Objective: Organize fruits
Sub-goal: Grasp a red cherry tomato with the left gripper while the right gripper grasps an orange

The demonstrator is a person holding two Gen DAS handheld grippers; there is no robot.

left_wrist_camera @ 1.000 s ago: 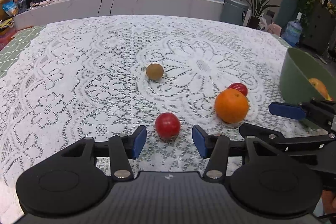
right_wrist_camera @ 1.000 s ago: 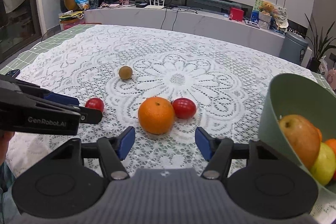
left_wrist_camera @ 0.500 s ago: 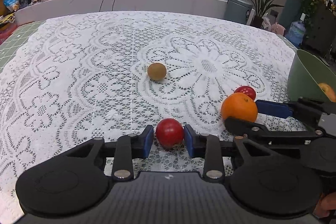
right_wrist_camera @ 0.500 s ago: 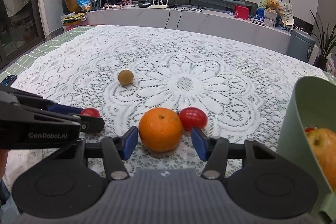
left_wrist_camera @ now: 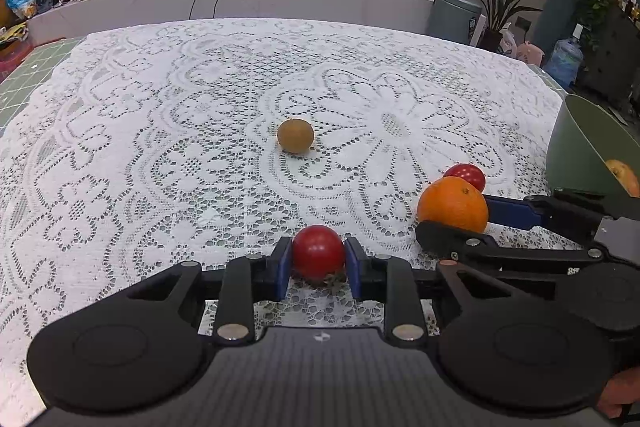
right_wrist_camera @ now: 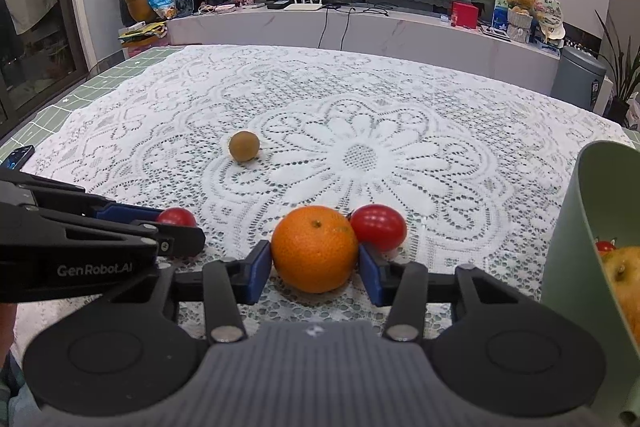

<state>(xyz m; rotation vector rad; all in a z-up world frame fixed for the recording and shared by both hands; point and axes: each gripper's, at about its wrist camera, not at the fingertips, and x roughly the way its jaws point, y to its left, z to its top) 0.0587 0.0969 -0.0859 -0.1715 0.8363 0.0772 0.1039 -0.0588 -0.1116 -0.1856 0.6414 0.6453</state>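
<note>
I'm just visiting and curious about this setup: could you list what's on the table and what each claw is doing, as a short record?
Surface: white lace tablecloth
Left gripper: shut on a small red fruit
Right gripper: jaws closing around the orange, pads touching it
Loose fruit: brown kiwi; second red fruit touching the orange
Green bowl: already holds some fruit

White lace tablecloth (left_wrist_camera: 160,147), glossy red tomato (left_wrist_camera: 318,251)

My left gripper (left_wrist_camera: 318,269) clamped on red tomato (left_wrist_camera: 318,251), my right gripper (right_wrist_camera: 315,273) closing around orange (right_wrist_camera: 315,249), both angled downward
</note>
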